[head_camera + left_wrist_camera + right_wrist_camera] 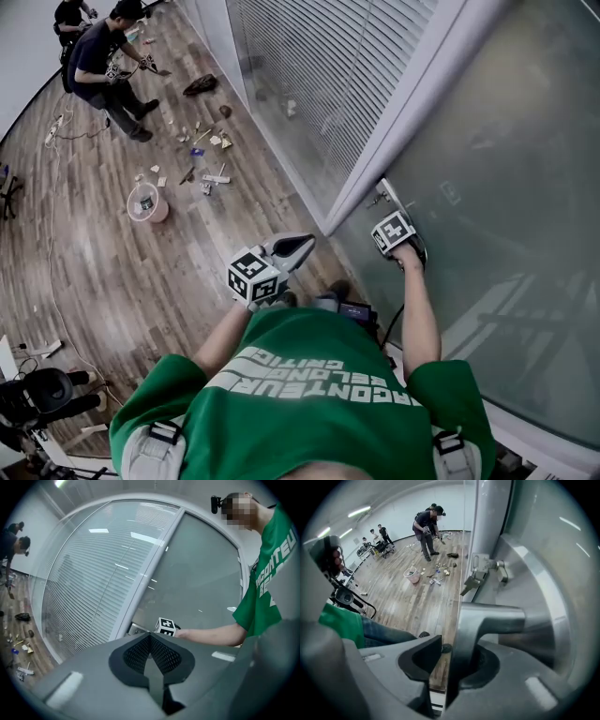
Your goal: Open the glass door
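Note:
The frosted glass door (pixel 506 187) stands at the right in the head view, next to a pale frame (pixel 412 112). Its metal lever handle (pixel 487 620) runs between the jaws of my right gripper (pixel 450 658). That gripper points down at the handle plate (pixel 386 192), with only its marker cube showing from above. The handle lies against the right jaw. A strip of floor shows between it and the left pad (pixel 422 656), so the jaws are open around it. My left gripper (pixel 302 246) hangs in the air left of the door, shut on nothing.
A glass wall with blinds (pixel 309 75) runs left of the door frame. Small items (pixel 202 155) and a pink bucket (pixel 145 202) lie scattered on the wooden floor. Two people (pixel 103 66) work at the far end. Dark equipment (pixel 37 394) stands at the lower left.

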{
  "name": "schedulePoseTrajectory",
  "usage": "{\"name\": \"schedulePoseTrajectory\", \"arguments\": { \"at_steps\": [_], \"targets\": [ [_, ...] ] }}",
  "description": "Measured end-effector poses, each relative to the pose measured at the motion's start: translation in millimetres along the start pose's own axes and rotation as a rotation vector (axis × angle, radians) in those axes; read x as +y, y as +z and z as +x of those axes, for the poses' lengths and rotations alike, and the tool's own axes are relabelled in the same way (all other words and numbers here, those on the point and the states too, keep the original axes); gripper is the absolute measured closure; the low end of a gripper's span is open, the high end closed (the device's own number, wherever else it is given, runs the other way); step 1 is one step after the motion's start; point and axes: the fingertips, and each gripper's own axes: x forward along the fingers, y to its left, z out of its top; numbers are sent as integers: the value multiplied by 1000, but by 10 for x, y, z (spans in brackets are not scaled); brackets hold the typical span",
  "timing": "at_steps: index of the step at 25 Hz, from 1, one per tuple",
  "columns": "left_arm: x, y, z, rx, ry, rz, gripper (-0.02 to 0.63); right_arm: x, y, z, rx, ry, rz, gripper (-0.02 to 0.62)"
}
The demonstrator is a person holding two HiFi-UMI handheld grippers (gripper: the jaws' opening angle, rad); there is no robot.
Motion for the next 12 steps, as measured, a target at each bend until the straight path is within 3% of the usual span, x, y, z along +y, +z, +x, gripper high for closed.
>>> {"name": "schedulePoseTrajectory", "arguments": {
  "at_steps": [4, 12],
  "targets": [
    [-21, 4, 107, 5, 9, -5, 590, 22, -81, 8, 80, -3, -64, 597],
    [-36, 40, 318, 19, 5, -10, 589, 117, -45, -57, 72, 83, -70, 601]
  ]
}}
